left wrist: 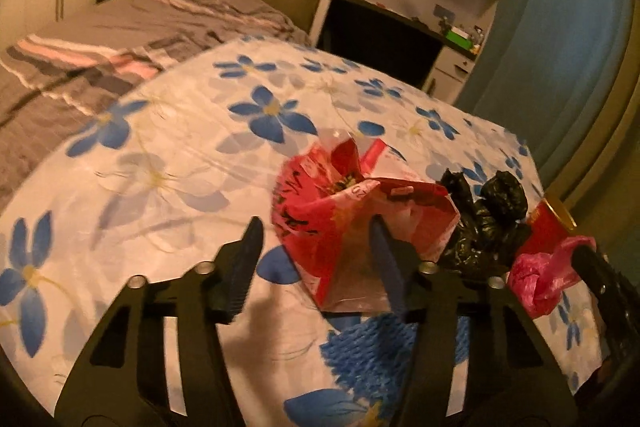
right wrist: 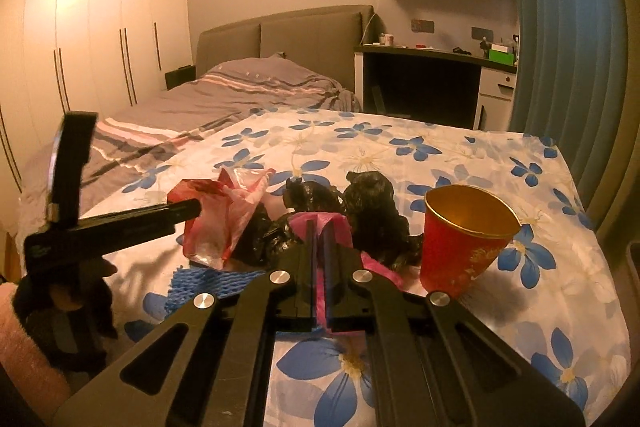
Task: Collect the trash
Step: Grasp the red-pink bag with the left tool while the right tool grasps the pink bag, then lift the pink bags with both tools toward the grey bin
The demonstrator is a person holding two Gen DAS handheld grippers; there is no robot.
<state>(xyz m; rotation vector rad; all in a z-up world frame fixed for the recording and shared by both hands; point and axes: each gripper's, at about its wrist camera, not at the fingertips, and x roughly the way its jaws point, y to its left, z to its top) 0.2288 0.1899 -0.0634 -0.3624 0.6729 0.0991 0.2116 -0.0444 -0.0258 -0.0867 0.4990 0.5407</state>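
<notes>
**A:** Start at the left. What is the left tool doing?

**B:** Its jaws stand wide apart and hold nothing. The right-hand finger is in front of the red-and-clear plastic wrapper, which lies crumpled on the flowered table; the left-hand finger is over bare cloth. I cannot tell whether either finger touches the wrapper. I would say this tool is lining up a grab, not yet making one.

**A:** And just under it?

**B:** A piece of blue foam netting lies flat on the cloth, near the wrapper's closer edge. It is loose trash too.

**A:** Moving right?

**B:** A bunched black plastic bag sits behind and beside the wrapper, apparently touching it. In front of that, the right tool has its jaws pressed nearly together on a pink plastic bag; the film shows between the fingers and spills out on the right. So the step in hand, as I read it, is gathering the soft pieces one by one, with the pink one already secured.

**A:** Farthest right?

**B:** A red paper cup with a gold inside stands upright, just beside the black bag and near the table's right edge.

**A:** What does the next move call for?

**B:** The left tool should come forward so both fingers straddle a fold of the wrapper, then close gently. No bin shows in either view, so I cannot say where the pieces go.
</notes>
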